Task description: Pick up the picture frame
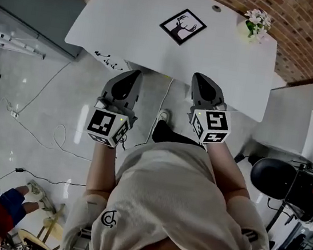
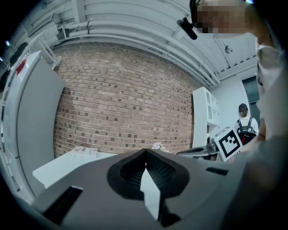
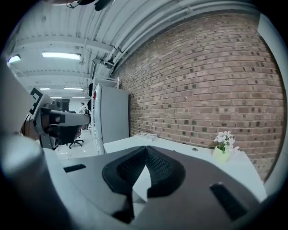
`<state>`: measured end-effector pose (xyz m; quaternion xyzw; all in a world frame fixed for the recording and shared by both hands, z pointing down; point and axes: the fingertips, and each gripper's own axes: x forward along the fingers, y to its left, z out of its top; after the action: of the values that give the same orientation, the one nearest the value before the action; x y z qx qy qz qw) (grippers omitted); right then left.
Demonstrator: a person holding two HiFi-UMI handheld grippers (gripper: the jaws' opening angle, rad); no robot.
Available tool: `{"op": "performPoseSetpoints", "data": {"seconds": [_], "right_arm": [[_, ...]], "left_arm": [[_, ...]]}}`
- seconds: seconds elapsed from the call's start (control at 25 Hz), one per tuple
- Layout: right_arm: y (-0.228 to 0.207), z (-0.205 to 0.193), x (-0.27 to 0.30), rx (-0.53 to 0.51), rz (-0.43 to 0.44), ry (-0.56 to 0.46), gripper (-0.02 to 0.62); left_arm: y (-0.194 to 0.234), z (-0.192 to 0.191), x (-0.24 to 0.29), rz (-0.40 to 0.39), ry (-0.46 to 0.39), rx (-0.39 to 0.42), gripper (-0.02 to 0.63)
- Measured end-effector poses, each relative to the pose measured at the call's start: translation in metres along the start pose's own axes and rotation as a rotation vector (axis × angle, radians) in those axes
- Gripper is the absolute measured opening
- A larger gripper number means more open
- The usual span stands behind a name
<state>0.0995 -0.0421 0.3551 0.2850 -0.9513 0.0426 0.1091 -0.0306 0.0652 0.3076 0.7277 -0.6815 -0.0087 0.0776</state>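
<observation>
Head view: both forearms reach forward side by side. The left gripper (image 1: 133, 78) and right gripper (image 1: 201, 80) are level with the near edge of the white table (image 1: 233, 69). The picture frame (image 1: 183, 26) lies flat toward the table's far side, well apart from both, and shows in this view alone.

Left gripper view: jaws together with nothing between them, pointing level at a brick wall (image 2: 121, 94). The right gripper's marker cube (image 2: 230, 142) shows alongside.

Right gripper view: jaws together, empty. A flower pot (image 3: 222, 152) stands on the table ahead.
</observation>
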Motion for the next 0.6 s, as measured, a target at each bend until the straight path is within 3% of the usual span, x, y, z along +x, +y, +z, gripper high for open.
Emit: {"op": "performPoseSetpoints", "data": {"seconds": [0.28, 0.6], "right_arm": [[-0.071, 0.008, 0.079, 0.052, -0.043, 0.046, 0.008], [-0.106, -0.021, 0.138, 0.126, -0.088, 0.160, 0.008]], "left_arm": [[0.036, 0.012, 0.086, -0.010, 0.035, 0.038, 0.012], [0.063, 0.010, 0.140, -0.049, 0.060, 0.064, 0.012]]}}
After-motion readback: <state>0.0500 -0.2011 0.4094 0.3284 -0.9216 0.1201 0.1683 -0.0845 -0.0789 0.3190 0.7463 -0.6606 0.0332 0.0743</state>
